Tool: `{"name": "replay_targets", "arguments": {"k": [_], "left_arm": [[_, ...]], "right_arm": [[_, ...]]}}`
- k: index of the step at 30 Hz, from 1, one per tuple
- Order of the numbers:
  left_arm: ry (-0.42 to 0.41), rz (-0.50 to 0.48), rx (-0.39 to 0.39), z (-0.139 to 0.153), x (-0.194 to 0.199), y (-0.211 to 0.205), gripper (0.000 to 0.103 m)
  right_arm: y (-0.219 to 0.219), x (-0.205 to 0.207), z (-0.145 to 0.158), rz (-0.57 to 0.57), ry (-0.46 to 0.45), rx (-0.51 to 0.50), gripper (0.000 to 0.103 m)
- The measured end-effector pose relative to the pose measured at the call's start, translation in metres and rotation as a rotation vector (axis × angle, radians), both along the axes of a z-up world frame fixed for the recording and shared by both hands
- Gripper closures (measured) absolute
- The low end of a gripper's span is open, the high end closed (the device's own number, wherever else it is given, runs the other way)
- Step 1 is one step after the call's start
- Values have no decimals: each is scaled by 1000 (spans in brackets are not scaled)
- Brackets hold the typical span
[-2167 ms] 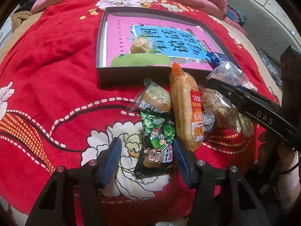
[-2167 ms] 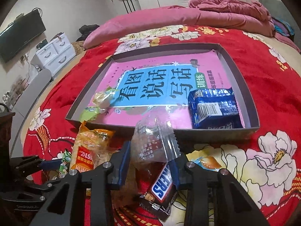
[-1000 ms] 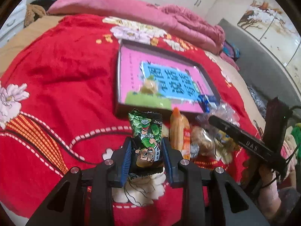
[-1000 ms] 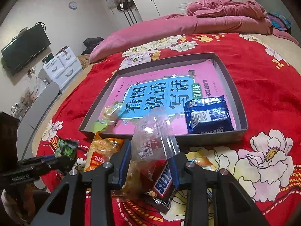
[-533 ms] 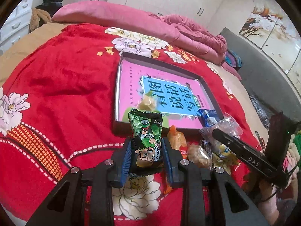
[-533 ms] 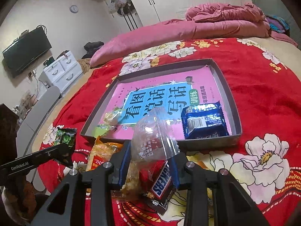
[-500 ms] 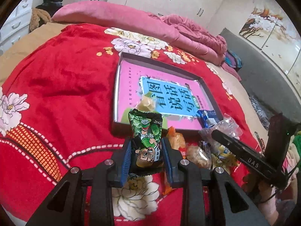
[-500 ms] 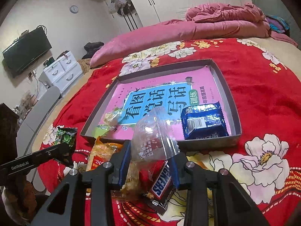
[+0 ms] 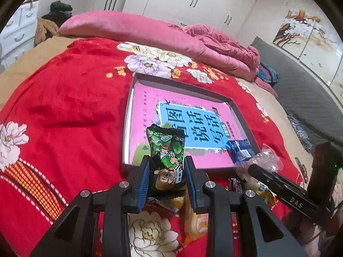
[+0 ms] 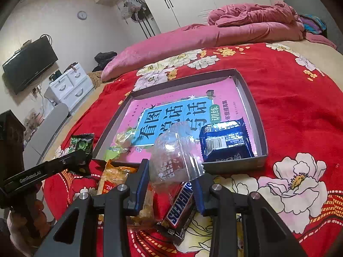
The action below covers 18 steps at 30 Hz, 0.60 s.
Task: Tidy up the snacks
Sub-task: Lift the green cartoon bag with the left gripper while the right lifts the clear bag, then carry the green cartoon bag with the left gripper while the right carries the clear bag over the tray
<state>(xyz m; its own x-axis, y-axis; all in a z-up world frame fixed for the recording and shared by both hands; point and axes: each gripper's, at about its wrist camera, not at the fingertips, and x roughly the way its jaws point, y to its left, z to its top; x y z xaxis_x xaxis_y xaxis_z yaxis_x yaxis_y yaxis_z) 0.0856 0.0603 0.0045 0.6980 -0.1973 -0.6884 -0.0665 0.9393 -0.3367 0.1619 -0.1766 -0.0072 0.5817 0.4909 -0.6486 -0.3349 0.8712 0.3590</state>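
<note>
My left gripper (image 9: 166, 172) is shut on a green snack packet (image 9: 167, 152) and holds it upright above the bed, just before the near rim of the dark tray (image 9: 128, 124). My right gripper (image 10: 171, 177) is shut on a clear plastic snack bag (image 10: 175, 156), held above the loose pile in front of the tray (image 10: 260, 128). In the tray lie a pink book, a blue packet (image 10: 225, 143) and a small yellow-green packet (image 10: 120, 143). The green packet also shows in the right wrist view (image 10: 82, 144).
On the red floral bedspread (image 9: 64, 111) before the tray lie an orange packet (image 10: 113, 177), a Snickers bar (image 10: 182, 203) and other wrapped snacks. A pink quilt (image 9: 150, 34) lies behind. White drawers (image 10: 70, 85) stand beside the bed.
My left gripper closed on the green packet, lifted it off the bed and carried it toward the tray. My right gripper rose a little, still holding the clear bag.
</note>
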Motion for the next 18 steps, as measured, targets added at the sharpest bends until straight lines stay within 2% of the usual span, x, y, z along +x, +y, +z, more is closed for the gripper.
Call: {"name": "replay_targets", "arguments": {"k": [10,18], "left_arm": [[-22,-3,64,-1,18,-9,71],[-7,14,128,-9,33,-11,71]], "right_arm": [[-5,5,1,-6,-6,18,65],[-14,11,3,-41,-12,30,65]]}}
